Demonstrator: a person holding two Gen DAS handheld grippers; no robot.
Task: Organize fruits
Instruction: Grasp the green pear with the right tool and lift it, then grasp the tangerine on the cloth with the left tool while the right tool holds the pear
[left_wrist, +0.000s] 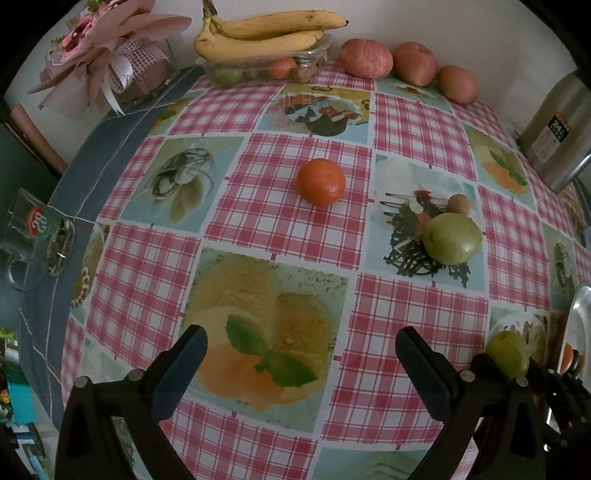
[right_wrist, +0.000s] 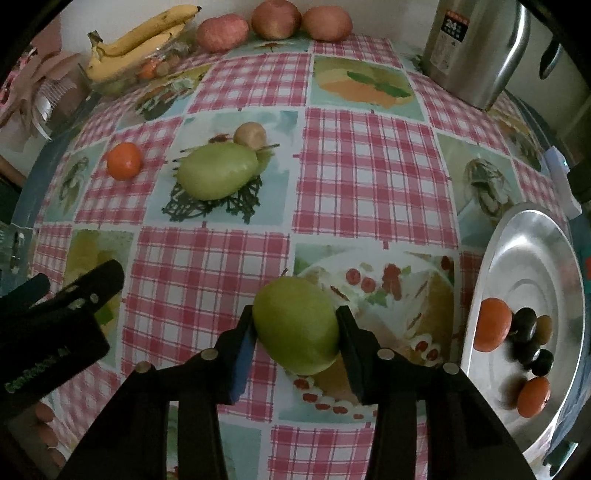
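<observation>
My right gripper (right_wrist: 295, 325) is shut on a green fruit (right_wrist: 297, 325), held just above the checked tablecloth; it also shows in the left wrist view (left_wrist: 508, 352). A silver plate (right_wrist: 532, 258) to its right holds two small oranges (right_wrist: 493, 329) and several dark fruits (right_wrist: 526, 325). My left gripper (left_wrist: 301, 354) is open and empty over the cloth. Ahead of it lies an orange (left_wrist: 321, 181). A second green fruit (left_wrist: 452, 238) and a small brown fruit (left_wrist: 459, 204) lie to the right; both show in the right wrist view (right_wrist: 217, 170).
At the far edge stand a clear tray (left_wrist: 258, 68) with bananas (left_wrist: 258, 37) on top, three red apples (left_wrist: 365, 58) and a steel kettle (right_wrist: 476, 48). A wrapped bouquet (left_wrist: 99, 55) and a glass mug (left_wrist: 37, 240) are on the left.
</observation>
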